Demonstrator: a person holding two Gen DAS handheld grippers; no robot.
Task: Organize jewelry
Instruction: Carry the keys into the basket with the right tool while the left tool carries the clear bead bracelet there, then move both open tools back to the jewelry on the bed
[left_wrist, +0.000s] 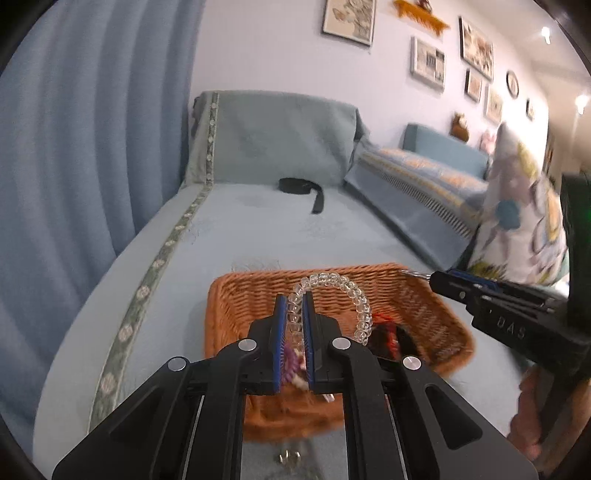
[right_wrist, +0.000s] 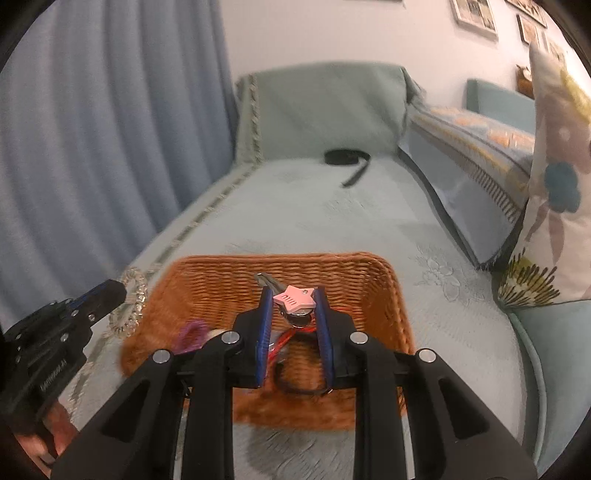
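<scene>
Left wrist view: left gripper (left_wrist: 295, 314) is pinching a clear bead bracelet (left_wrist: 343, 295) btwn its blue pads, bracelet arching up and to the right, held above the wicker basket (left_wrist: 436, 314). Basket sits on the light-blue sofa seat (left_wrist: 240, 236); inside it, purple item (left_wrist: 291, 363) and red/black item (left_wrist: 386, 332). Right gripper (left_wrist: 439, 278) comes in over the basket's right rim, w/ a thin metal tip sticking out. Black strap (left_wrist: 303, 188) lies well beyond the basket, near the sofa back. Right wrist view: right gripper (right_wrist: 293, 306) is pinching a pink star hair clip (right_wrist: 295, 299) over the basket (right_wrist: 221, 273) interior. Purple item (right_wrist: 192, 334) sits in the basket's left part; red cord (right_wrist: 291, 336) and a black loop (right_wrist: 295, 386) below the clip. Left gripper (right_wrist: 110, 293) w/ bracelet (right_wrist: 129, 306) is just left of the basket. Floral pillow (right_wrist: 554, 184) far right of the basket.
</scene>
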